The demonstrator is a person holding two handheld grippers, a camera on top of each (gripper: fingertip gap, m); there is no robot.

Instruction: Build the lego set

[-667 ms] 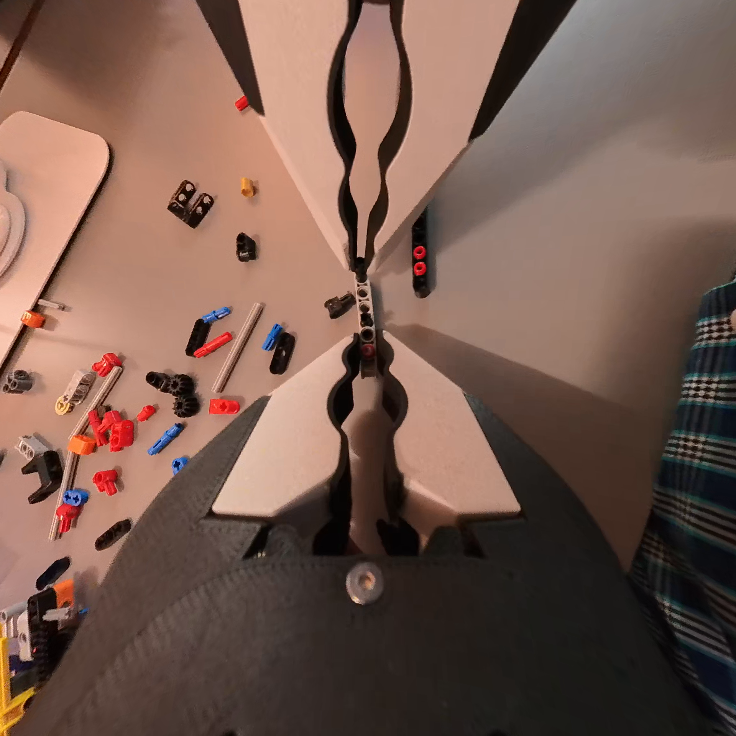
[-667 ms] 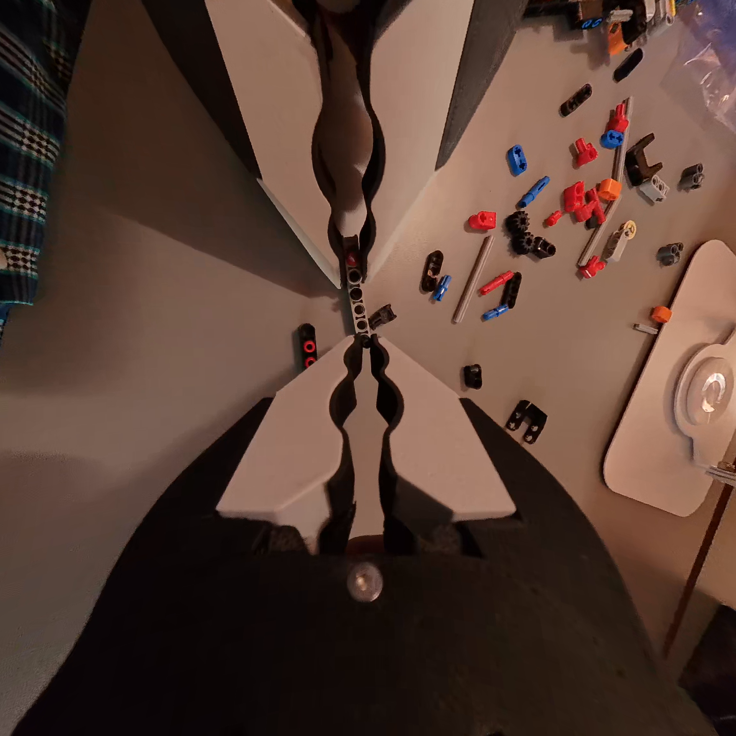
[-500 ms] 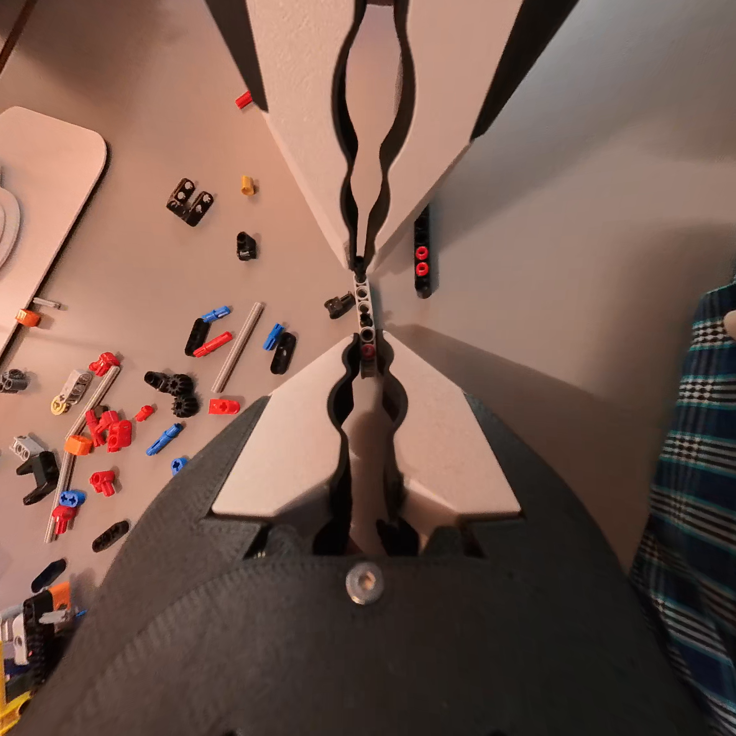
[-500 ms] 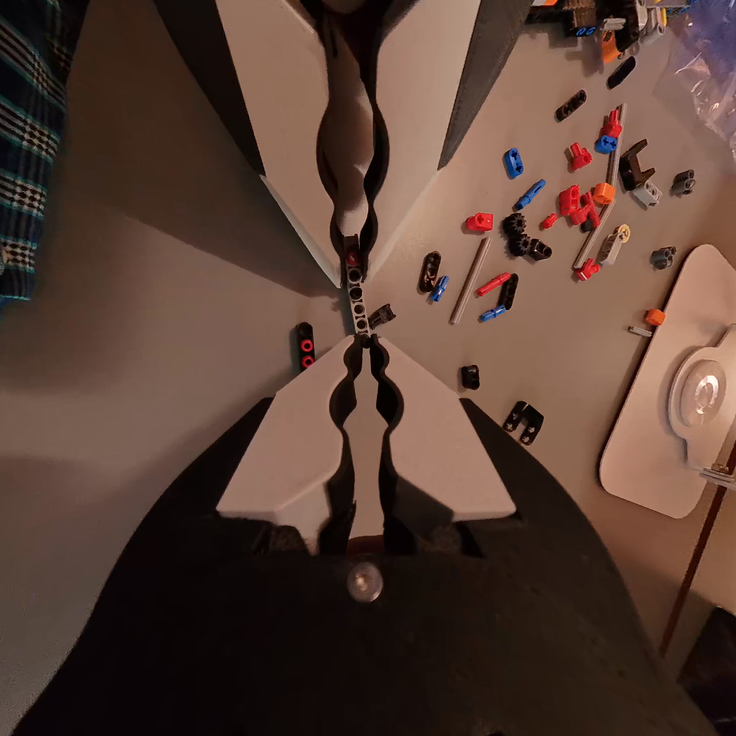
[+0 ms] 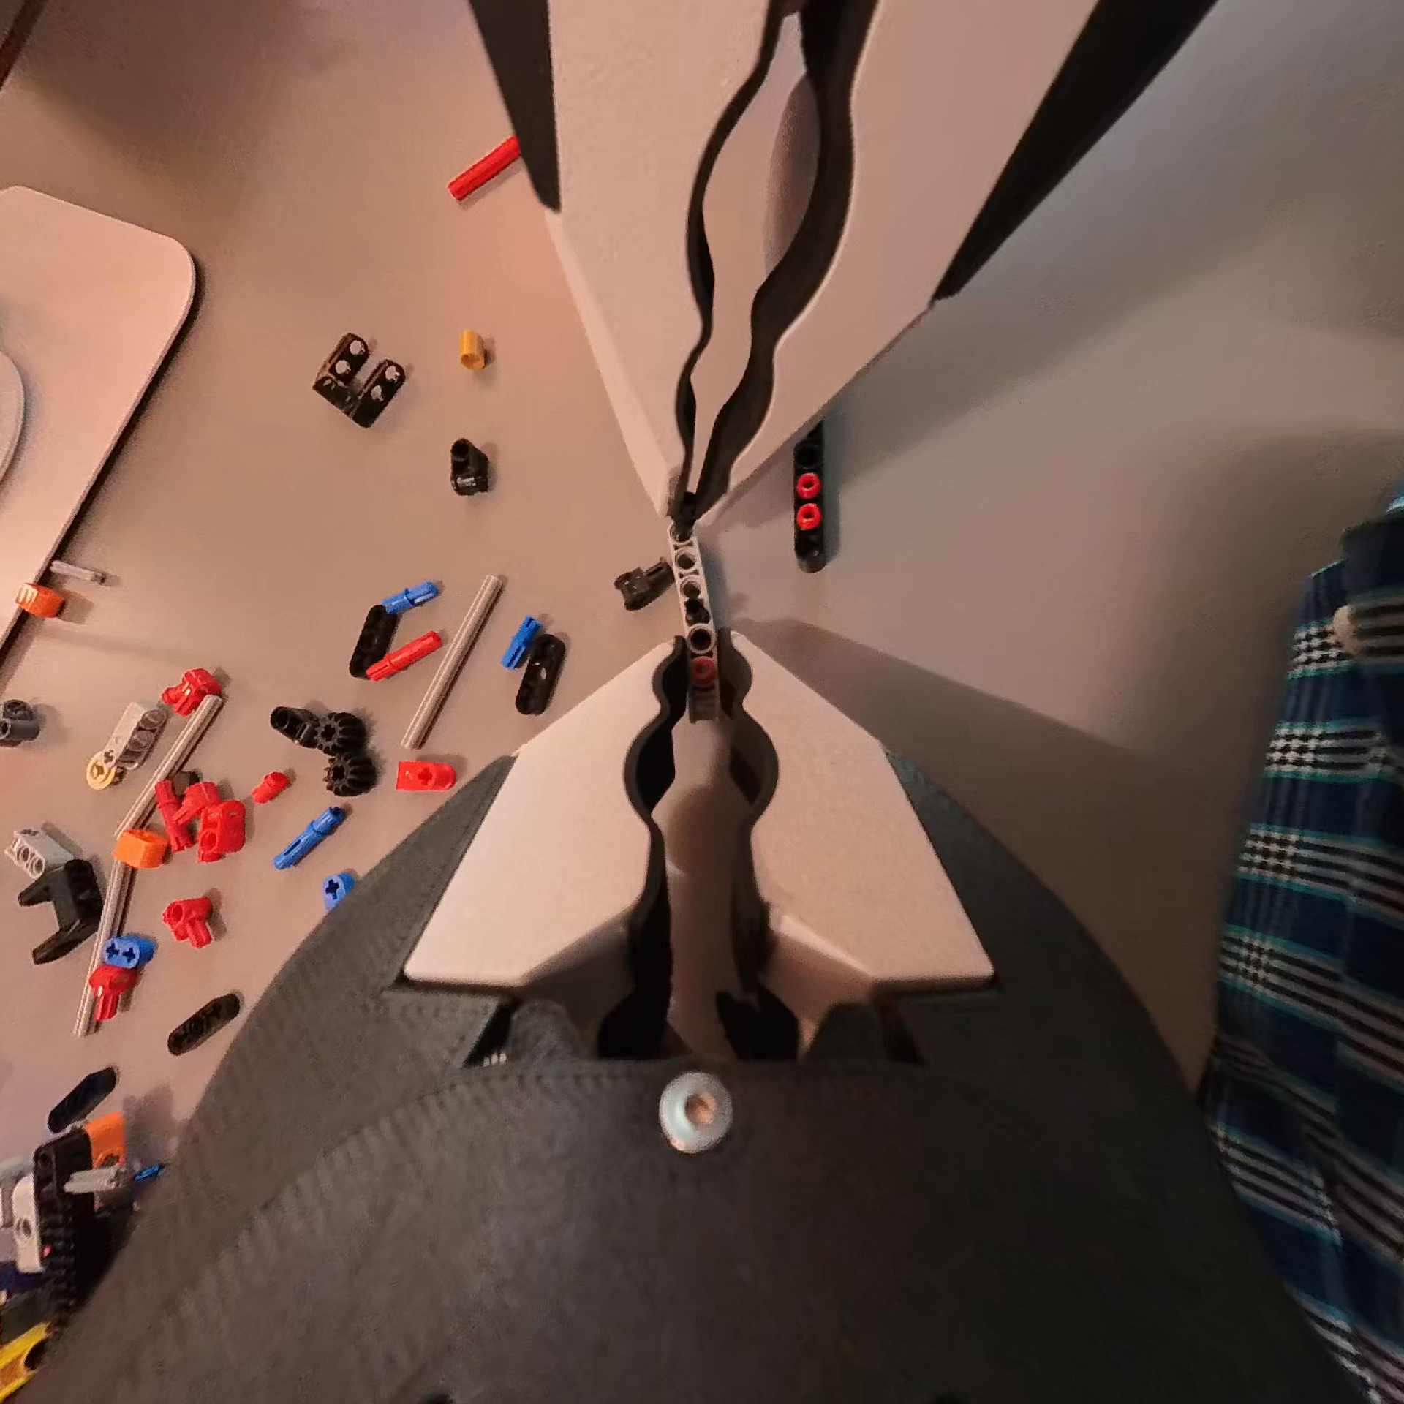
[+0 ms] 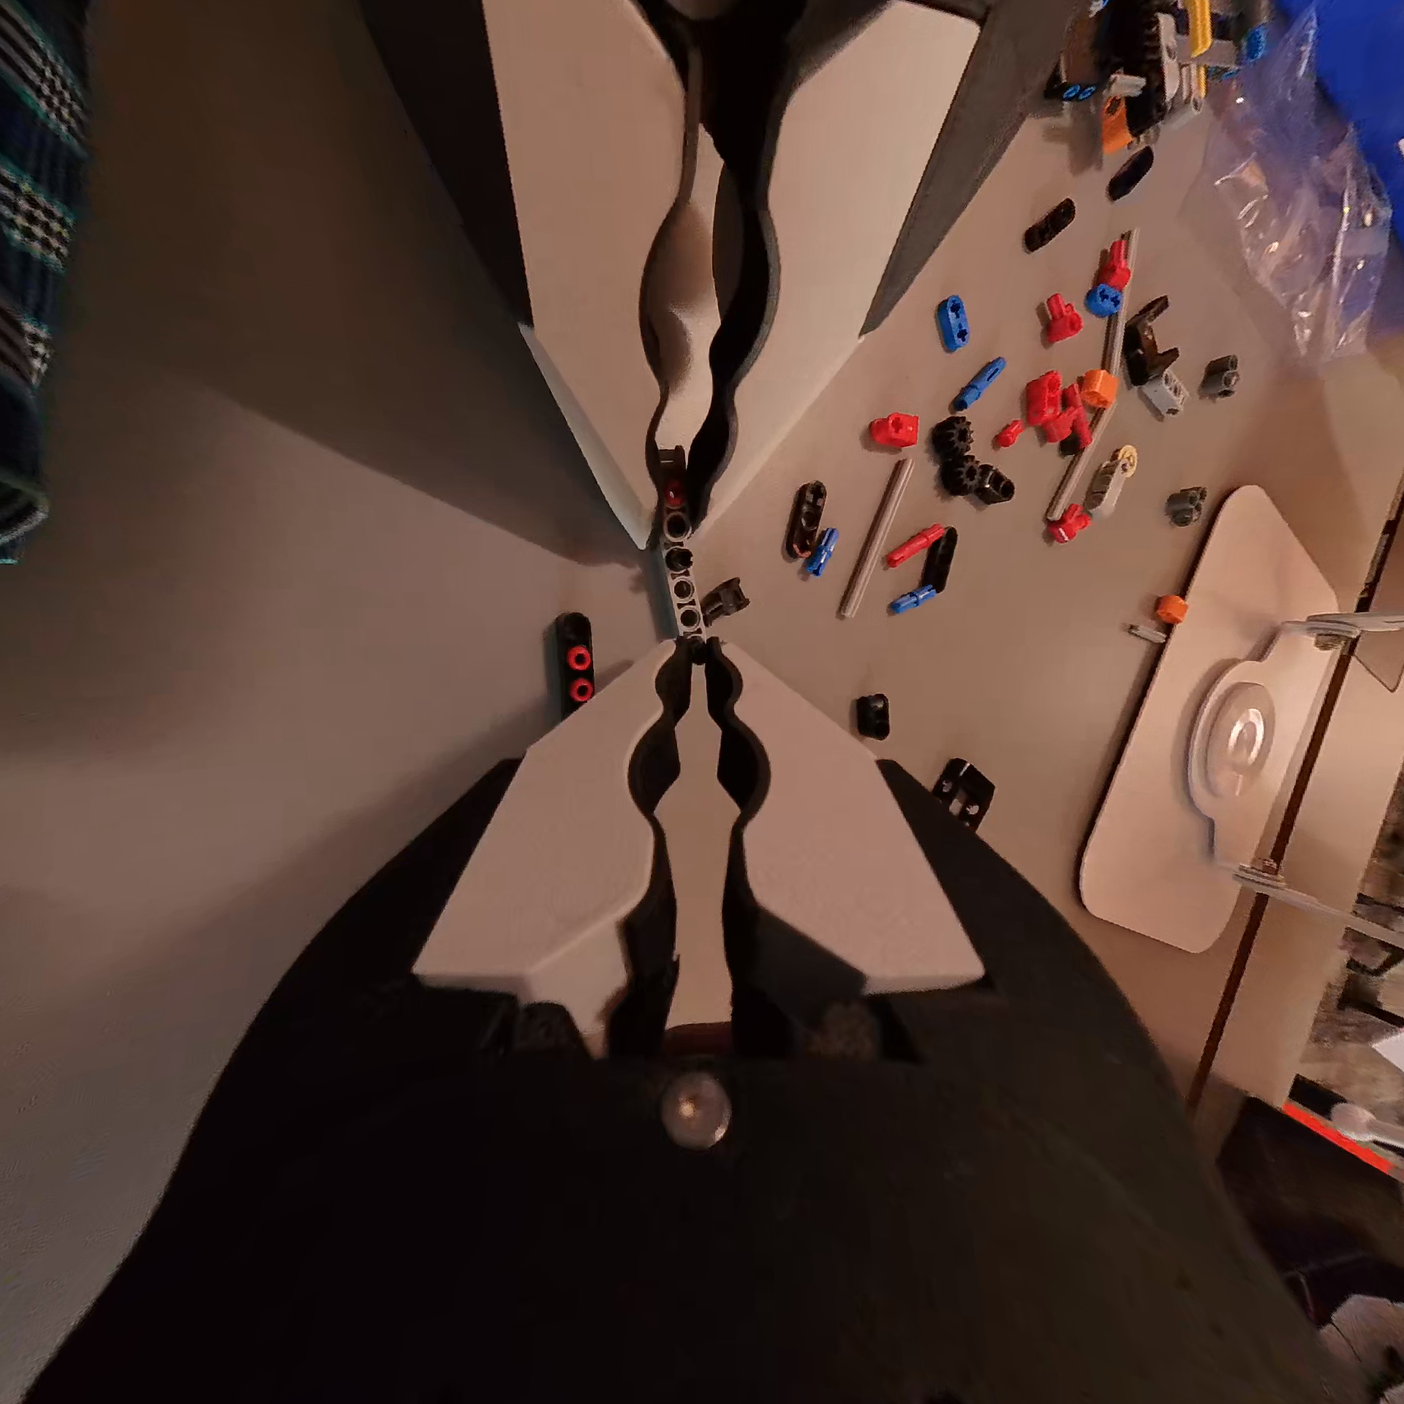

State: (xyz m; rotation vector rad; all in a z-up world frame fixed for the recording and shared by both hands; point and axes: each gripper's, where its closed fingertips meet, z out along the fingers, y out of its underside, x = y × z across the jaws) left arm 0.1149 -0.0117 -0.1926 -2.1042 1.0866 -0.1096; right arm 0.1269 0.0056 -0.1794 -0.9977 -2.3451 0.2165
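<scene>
A grey beam [image 5: 693, 592] with holes hangs above the table between my two grippers. My left gripper [image 5: 703, 672] is shut on the end that carries a red pin [image 5: 703, 668]. My right gripper [image 6: 695, 649] is shut on a small black pin [image 6: 696, 650] at the beam's other end. In the right wrist view the beam [image 6: 681, 585] runs up to the left gripper [image 6: 672, 494]. In the left wrist view the right gripper [image 5: 687, 505] comes in from the top. Another black pin [image 5: 693, 608] sits mid-beam.
A black beam with two red pins [image 5: 809, 505] lies on the table under the grippers. Several loose parts [image 6: 1048, 410] are scattered beside a white board [image 6: 1215, 722]. A partly built model [image 6: 1139, 61] and a plastic bag [image 6: 1307, 190] lie beyond. A plaid sleeve [image 5: 1322, 836] is close by. Both grippers' tips are close together, under 4 cm apart.
Both grippers stay shut on the beam and pin. The pair has shifted and tilted slightly, so the right gripper leans a little in the left wrist view.
</scene>
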